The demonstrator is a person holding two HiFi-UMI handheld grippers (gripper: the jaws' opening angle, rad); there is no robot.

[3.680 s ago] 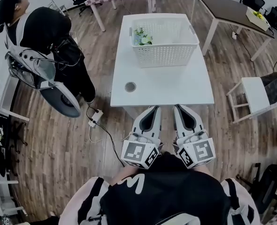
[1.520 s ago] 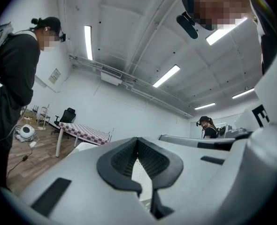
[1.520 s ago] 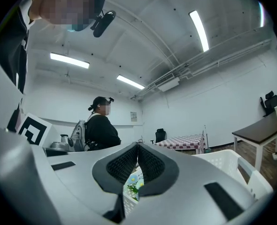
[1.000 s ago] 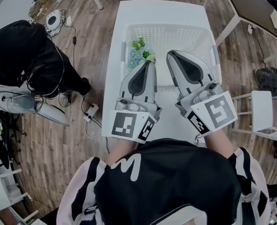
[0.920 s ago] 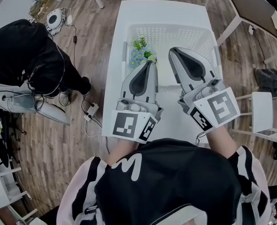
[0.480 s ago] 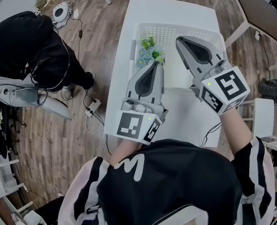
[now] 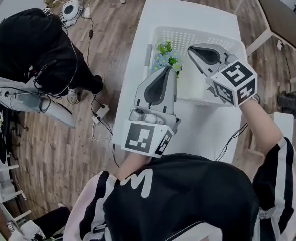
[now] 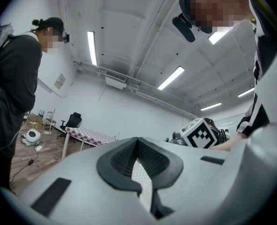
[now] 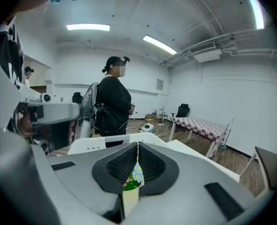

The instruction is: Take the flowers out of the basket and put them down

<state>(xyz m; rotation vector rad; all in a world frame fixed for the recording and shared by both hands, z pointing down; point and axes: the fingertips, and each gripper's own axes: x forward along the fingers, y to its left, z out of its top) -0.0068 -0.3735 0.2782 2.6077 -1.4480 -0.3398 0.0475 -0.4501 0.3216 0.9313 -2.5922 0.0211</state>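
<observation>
The flowers sat in the white basket, tucked into its near left corner, and the basket stood toward the far end of the white surface. My right gripper hung over the basket's middle with its tip turned leftward at that corner. Its jaws were pressed together with nothing between them. Through the thin slot below their tips I could see blue blossoms and green leaves straight ahead, so that gripper was lined up on the bunch but apart from it. My left gripper was held over the basket's near left edge. In the head view its tip looked just beside the flowers on their near side, though I could not judge the height between them. Its jaws were also closed on nothing, and only basket lattice showed through their slot. I judged the right hand the better placed, since it was aimed at the bunch. Its jaws would need to spread before reaching further. I could not make out the stems, so their long axis stayed unclear to me.
</observation>
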